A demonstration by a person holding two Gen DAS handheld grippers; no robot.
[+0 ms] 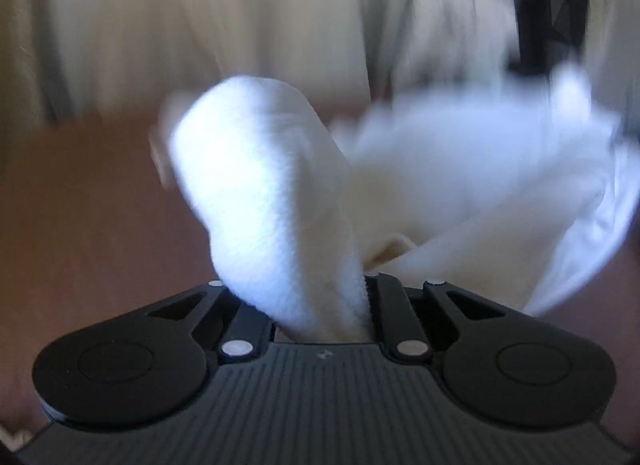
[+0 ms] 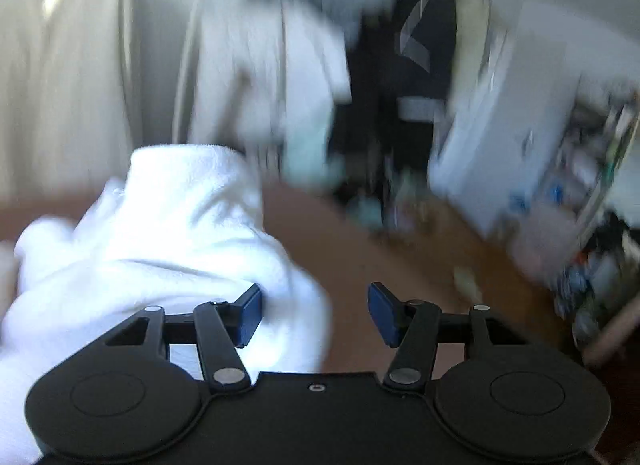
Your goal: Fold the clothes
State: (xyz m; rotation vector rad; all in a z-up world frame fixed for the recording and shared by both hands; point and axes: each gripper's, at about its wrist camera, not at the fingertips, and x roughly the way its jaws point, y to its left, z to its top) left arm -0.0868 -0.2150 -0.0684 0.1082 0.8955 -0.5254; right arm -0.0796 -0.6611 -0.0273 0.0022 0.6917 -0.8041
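Left gripper [image 1: 320, 305] clamped on white fleecy garment [image 1: 272, 201], bunched and lifted over brown worktop [image 1: 80, 225]. Right gripper [image 2: 316, 315] spread wide, holding nothing, cloth just beside left pad [image 2: 250, 315]. Best to slow down, close on free edge, pull taut before laying flat.

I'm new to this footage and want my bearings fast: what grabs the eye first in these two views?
A white cloth fills the middle of the left wrist view, clamped in the shut left gripper. In the right wrist view the same cloth bunches at lower left, while the right gripper stands open with blue pads. Behind, a brown floor and blurred clutter.
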